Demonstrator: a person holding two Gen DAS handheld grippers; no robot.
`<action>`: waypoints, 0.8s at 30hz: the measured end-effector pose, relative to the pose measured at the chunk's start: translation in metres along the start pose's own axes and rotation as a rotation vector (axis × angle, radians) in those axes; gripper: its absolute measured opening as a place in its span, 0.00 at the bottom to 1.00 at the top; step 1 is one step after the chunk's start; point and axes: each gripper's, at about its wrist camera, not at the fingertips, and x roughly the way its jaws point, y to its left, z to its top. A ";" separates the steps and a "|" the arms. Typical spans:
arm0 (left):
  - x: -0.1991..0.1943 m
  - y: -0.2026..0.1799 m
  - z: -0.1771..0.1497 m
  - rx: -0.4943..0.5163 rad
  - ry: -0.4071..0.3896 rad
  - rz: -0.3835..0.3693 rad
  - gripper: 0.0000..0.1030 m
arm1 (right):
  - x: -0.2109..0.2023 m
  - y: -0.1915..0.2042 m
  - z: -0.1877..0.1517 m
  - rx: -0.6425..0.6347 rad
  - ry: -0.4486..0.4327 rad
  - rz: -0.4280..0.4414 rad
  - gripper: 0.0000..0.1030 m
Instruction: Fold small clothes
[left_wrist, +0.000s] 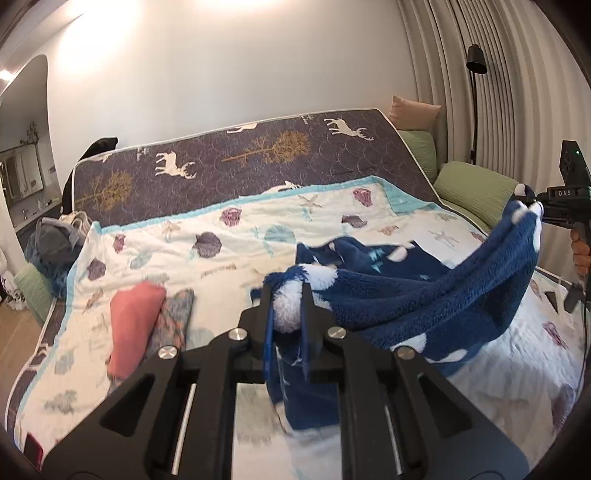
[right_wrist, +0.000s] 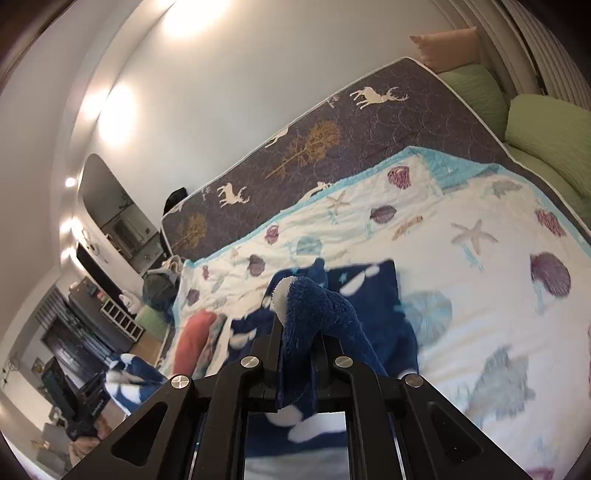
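A navy fleece garment with white spots (left_wrist: 424, 295) hangs stretched between my two grippers above the bed. My left gripper (left_wrist: 286, 291) is shut on one corner of it. My right gripper (right_wrist: 297, 325) is shut on another corner (right_wrist: 314, 310); it also shows at the right edge of the left wrist view (left_wrist: 535, 206). The rest of the garment (right_wrist: 369, 291) trails down onto the seashell quilt (left_wrist: 221, 258). Two folded pieces, one coral red (left_wrist: 133, 325) and one patterned grey (left_wrist: 173, 317), lie side by side on the quilt to the left.
A dark deer-print mattress cover (left_wrist: 258, 155) lies behind the quilt. Green pillows (left_wrist: 476, 192) sit at the right. A heap of clothes (left_wrist: 55, 243) lies at the bed's far left corner. A black floor lamp (left_wrist: 474, 62) stands by the curtains.
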 end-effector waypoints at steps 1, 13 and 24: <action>0.008 0.002 0.005 0.005 -0.004 0.009 0.13 | 0.008 -0.001 0.006 -0.001 -0.003 -0.001 0.08; 0.181 0.026 0.039 0.022 0.108 0.101 0.13 | 0.148 -0.034 0.074 -0.009 0.019 -0.088 0.08; 0.327 0.049 -0.034 -0.057 0.335 0.125 0.15 | 0.310 -0.120 0.057 0.098 0.214 -0.206 0.09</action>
